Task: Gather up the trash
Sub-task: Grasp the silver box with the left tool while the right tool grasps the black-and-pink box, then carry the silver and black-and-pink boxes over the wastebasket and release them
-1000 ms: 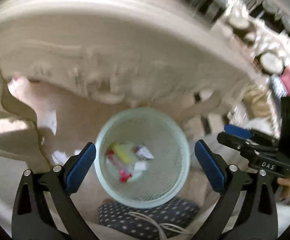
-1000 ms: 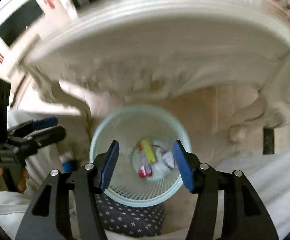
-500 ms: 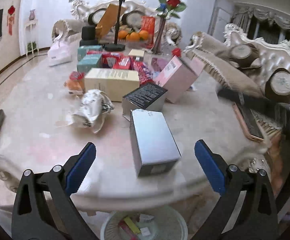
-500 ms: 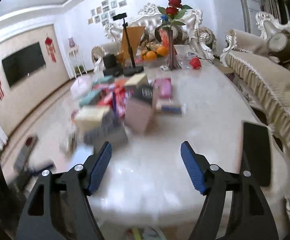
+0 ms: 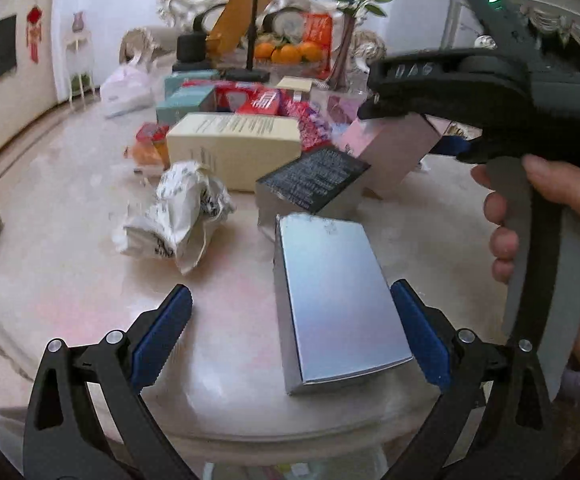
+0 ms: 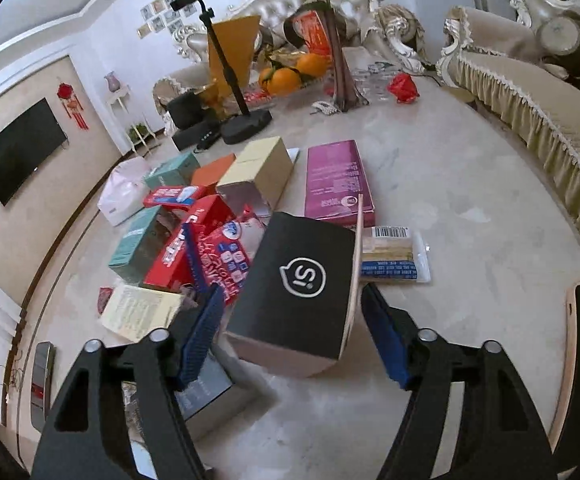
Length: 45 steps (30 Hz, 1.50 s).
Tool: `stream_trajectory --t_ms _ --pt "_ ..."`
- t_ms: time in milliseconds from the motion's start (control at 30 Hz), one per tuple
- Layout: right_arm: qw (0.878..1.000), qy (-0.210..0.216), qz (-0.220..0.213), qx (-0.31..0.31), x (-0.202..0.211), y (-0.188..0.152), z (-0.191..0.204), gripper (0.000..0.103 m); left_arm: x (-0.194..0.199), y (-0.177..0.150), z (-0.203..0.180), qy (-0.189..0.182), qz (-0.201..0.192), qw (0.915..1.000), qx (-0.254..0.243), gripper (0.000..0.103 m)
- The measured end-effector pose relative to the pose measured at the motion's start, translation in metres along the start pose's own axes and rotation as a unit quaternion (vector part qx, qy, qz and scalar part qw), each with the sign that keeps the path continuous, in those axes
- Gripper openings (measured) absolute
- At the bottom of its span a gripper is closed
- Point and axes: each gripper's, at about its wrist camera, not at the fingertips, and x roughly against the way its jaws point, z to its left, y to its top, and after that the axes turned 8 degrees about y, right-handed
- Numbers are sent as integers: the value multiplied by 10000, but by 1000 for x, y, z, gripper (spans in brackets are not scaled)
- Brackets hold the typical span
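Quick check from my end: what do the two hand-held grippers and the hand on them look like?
Both the left hand-held gripper and right hand-held gripper have matte black frames with silver rivets and ridged blue pads. In the left view the other unit shows embossed lettering, a green light and a grey handle; the bare hand has a lilac cuff.

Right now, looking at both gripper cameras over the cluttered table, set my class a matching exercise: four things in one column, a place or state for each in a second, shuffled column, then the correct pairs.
Column 1
1. silver box
2. crumpled paper
3. black box with white logo
4. oranges

Column 2
A. far end of the table, beside the flower vase
B. lying flat between the open left gripper's fingers
C. between the open right gripper's fingers
D. scrunched up, left of the silver box

Pairs: 1-B, 2-D, 3-C, 4-A
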Motion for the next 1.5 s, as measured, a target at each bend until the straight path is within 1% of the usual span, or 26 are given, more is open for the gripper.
stream_trajectory --t_ms 33,67,100,133,233,367,533,633,733,800,867,933,967,1033,1067,1100,1133,1167,1233,1300,1333,1367,1400,1433,1467,1500 --pt "10000 39 -22 -30 3 -2 -2 49 0 0 1 -71 -31 10000 -12 92" --pt "10000 39 -53 -28 3 -2 -2 48 0 -1 3 -164 -52 9999 -3 82" --pt "9999 42 -147 25 10 -6 -2 48 0 -1 5 -206 -84 9998 -24 60" --pt "9998 51 -198 53 13 -7 -2 47 -1 0 8 -247 -79 9997 -29 41" --pt "9994 156 -301 52 30 -14 -4 46 -1 1 19 -339 -15 9994 57 41" --pt "9981 164 -571 136 65 -21 -9 44 15 0 30 -410 -212 9989 80 41" --pt "9956 254 -884 176 102 -26 -16 44 39 -4 45 -699 -292 9971 30 41" --pt "9940 525 -942 167 126 -38 -16 44 67 -14 61 -1047 -319 9940 78 41" --pt "9922 870 -848 291 153 -67 -7 44 97 -31 68 -1219 -406 9917 -71 41" --pt "9922 1027 -629 311 169 -95 0 44 112 -49 69 -1399 -279 9896 -197 41" --pt "9927 1156 -283 193 181 -129 4 44 116 -68 68 -1520 -44 9879 -301 41" --pt "9921 1254 63 20 183 -157 7 44 114 -88 66 -1516 231 9872 -445 41" --pt "9914 1269 310 -56 179 -172 9 44 106 -101 64 -1413 454 9875 -526 41" --pt "9890 1249 765 -190 163 -197 9 44 94 -114 65 -1365 730 9868 -478 41" --pt "9882 1196 933 -214 154 -205 8 44 81 -122 65 -1399 928 9849 -430 41" --pt "9862 1094 1217 -233 138 -218 6 44 73 -128 63 -1383 1054 9837 -447 41" --pt "9849 1010 1392 -199 125 -226 5 44 64 -133 61 -1350 1126 9832 -491 41" --pt "9843 824 1553 -152 112 -233 2 44 54 -139 56 -1302 1228 9820 -609 41" --pt "9813 667 1806 -49 91 -242 -1 44 39 -151 48 -1279 1415 9787 -763 41" --pt "9777 566 2021 11 72 -247 -3 44 20 -161 43 -1369 1763 9712 -830 42" --pt "9752 587 2133 52 63 -251 -3 44 11 -167 41 -1418 1971 9665 -836 46" --pt "9736 590 2205 62 56 -254 -3 45 2 -173 39 -1352 2139 9640 -821 53" --pt "9701 629 2342 110 47 -259 -3 45 -5 -178 38 -1266 2236 9627 -842 77" --pt "9672 623 2459 166 38 -264 -2 46 -13 -184 37 -1162 2378 9599 -920 87" --pt "9657 575 2517 257 32 -267 -1 47 -18 -188 36 -1029 2440 9593 -977 87" --pt "9652 531 2539 334 30 -271 0 53 -19 -190 38 -976 2423 9602 -989 87"
